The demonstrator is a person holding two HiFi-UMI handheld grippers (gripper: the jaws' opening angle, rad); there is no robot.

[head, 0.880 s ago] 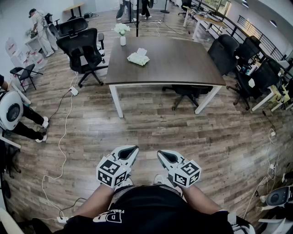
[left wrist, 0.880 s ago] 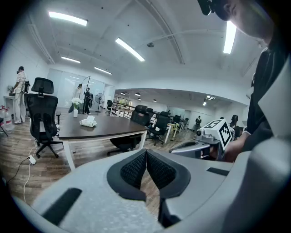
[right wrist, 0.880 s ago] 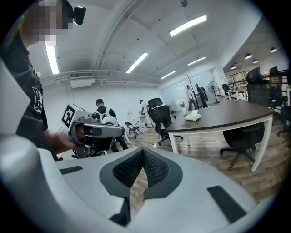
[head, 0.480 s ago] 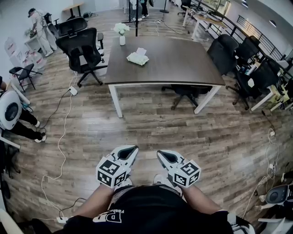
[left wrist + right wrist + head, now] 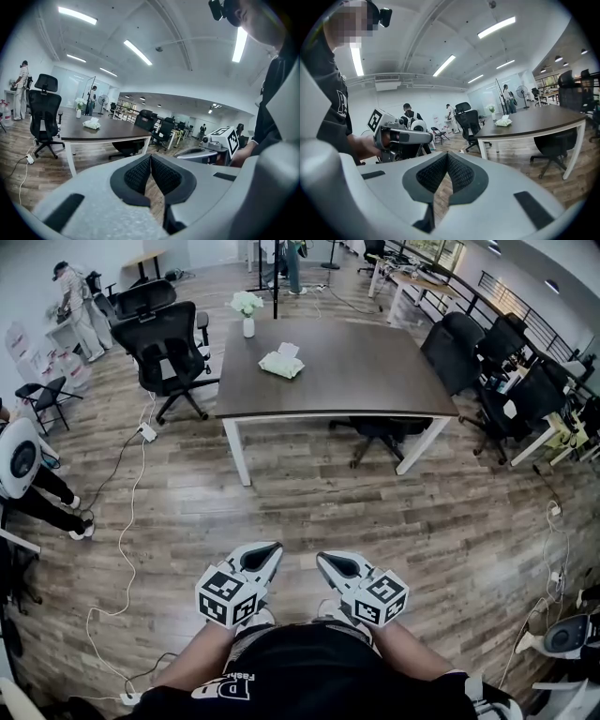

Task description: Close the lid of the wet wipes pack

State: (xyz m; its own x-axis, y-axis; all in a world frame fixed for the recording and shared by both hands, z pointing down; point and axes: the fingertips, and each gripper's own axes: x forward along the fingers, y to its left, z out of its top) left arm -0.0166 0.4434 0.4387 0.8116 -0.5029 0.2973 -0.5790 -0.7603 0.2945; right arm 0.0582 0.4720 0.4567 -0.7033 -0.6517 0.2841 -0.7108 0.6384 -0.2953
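Both closed, empty: left gripper (image 5: pixel 270 551), right gripper (image 5: pixel 326 562); wet wipes pack (image 5: pixel 282 363) on table (image 5: pixel 366 376).

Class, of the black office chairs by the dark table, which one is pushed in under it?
The chair at the table's near edge, only its base showing below the top. The high-backed chair at the left end stands clear.

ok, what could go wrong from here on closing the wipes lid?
1. A wipe sticks up from the wet wipes pack and could get caught as the pack is closed.
2. The vase stands near it; a wide sweep might knock it over.
3. A white cable trails left of the walk-up: possible trip hazard.
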